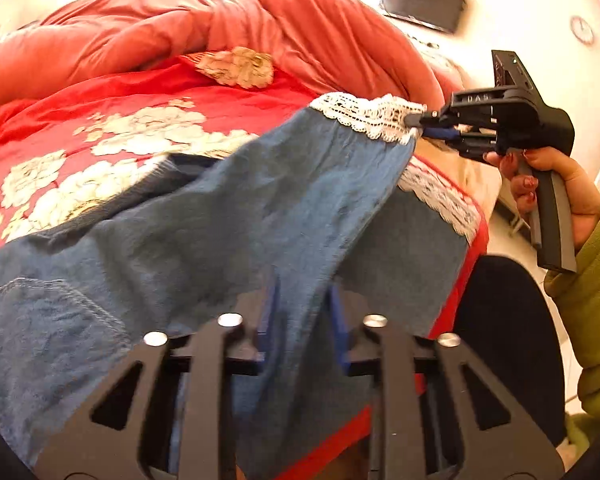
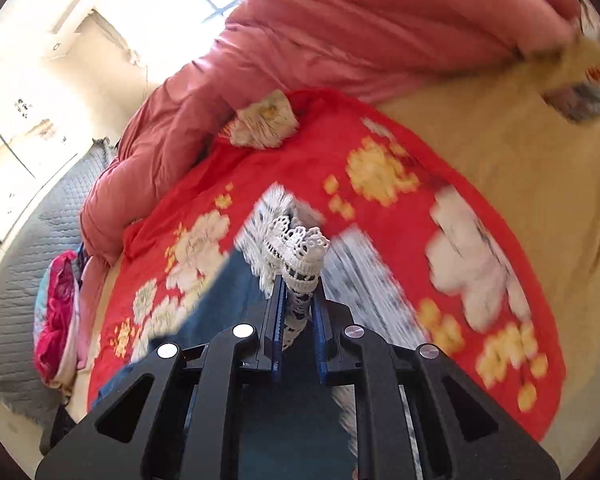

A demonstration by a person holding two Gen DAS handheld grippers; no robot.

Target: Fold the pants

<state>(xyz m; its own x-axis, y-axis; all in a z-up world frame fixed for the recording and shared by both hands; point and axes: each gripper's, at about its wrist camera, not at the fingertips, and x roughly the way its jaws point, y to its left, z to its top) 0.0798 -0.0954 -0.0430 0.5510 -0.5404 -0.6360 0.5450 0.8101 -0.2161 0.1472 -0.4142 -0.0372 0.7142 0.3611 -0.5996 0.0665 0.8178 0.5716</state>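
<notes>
Blue denim pants (image 1: 220, 220) with a white lace hem (image 1: 364, 114) lie across a red flowered bedspread (image 1: 120, 92). At the bottom of the left wrist view, my left gripper (image 1: 302, 292) is shut on a raised fold of the denim. My right gripper (image 1: 416, 120), held by a hand at the right, is shut on the lace hem of one leg and holds it lifted. The right wrist view shows that gripper (image 2: 299, 292) with the lace hem (image 2: 300, 244) bunched between its blue pads and denim (image 2: 240, 288) below. The other leg's lace hem (image 1: 440, 196) lies flat near the bed edge.
A bulky pink-red duvet (image 1: 220, 28) is heaped along the far side of the bed. A beige sheet (image 2: 520, 200) lies to the right of the bedspread. Pink clothes (image 2: 58, 312) sit at the left by a grey quilted cover (image 2: 20, 280). A green sleeve (image 1: 592, 300) and a dark-clad leg (image 1: 508, 340) stand at the bed's right edge.
</notes>
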